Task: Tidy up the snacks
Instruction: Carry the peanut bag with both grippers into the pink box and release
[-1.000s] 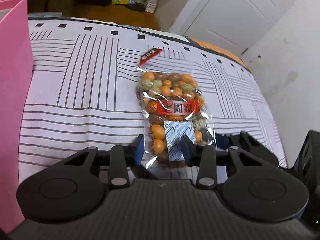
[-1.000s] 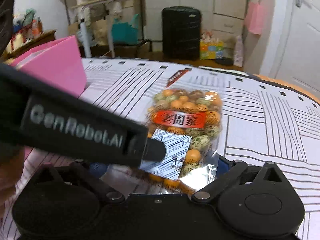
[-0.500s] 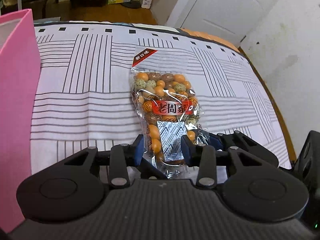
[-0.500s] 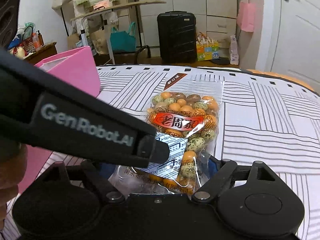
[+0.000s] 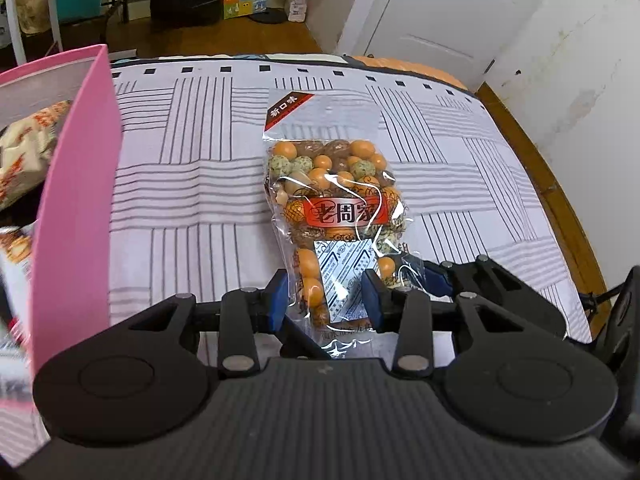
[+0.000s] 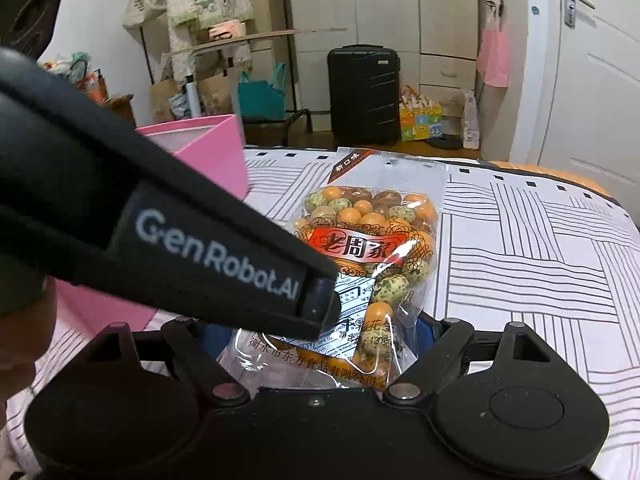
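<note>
The open pink cardboard box [image 5: 76, 184] holds other snack packets. To its right, above the striped white cloth [image 5: 192, 152], the left gripper [image 5: 326, 294] pinches the clear bag of coated nuts [image 5: 336, 200]. The right gripper [image 6: 320, 334] has just been closing; its wide jaws flank the bag's bottom; grip unclear. Compared with before, more of the box's inside shows

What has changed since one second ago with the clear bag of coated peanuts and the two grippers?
The clear bag of coated peanuts has risen off the striped cloth, toward the pink box. The right gripper has been closing around it. The left gripper stays clamped on its bottom end.
</note>
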### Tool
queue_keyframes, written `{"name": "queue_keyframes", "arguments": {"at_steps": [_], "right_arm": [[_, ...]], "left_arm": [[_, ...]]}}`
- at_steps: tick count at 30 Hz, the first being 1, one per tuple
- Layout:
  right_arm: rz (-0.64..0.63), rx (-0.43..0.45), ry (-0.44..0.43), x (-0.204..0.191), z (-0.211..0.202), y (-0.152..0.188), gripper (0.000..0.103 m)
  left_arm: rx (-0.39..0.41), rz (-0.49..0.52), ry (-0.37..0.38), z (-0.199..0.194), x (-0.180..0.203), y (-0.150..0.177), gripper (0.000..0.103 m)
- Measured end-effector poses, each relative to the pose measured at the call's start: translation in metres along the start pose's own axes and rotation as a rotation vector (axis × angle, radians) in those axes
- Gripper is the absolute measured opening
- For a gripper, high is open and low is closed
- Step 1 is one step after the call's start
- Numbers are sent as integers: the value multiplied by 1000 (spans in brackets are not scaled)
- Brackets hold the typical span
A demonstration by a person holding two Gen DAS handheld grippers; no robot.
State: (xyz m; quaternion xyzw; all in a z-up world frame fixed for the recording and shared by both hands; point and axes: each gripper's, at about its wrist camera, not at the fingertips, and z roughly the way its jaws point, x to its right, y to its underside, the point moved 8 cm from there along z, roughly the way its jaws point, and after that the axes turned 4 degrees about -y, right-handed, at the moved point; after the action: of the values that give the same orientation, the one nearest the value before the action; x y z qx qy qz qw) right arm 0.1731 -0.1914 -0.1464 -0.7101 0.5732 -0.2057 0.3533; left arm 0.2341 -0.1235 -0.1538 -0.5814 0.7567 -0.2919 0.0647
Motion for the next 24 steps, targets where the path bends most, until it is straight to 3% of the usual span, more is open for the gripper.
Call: {"name": "queue_keyframes", "arguments": {"at_steps": [10, 19, 24], "right_arm": [[-91, 2, 2, -33, -47, -21, 88], [-219, 75, -6, -77, -84, -46, 88], [-273, 107, -81, -102, -78, -71, 88]], "left_arm": [[27, -6, 23, -62, 2, 13, 37], [134, -18, 45, -125, -7, 12, 39], [217, -59, 16, -155, -30, 5, 40]]}}
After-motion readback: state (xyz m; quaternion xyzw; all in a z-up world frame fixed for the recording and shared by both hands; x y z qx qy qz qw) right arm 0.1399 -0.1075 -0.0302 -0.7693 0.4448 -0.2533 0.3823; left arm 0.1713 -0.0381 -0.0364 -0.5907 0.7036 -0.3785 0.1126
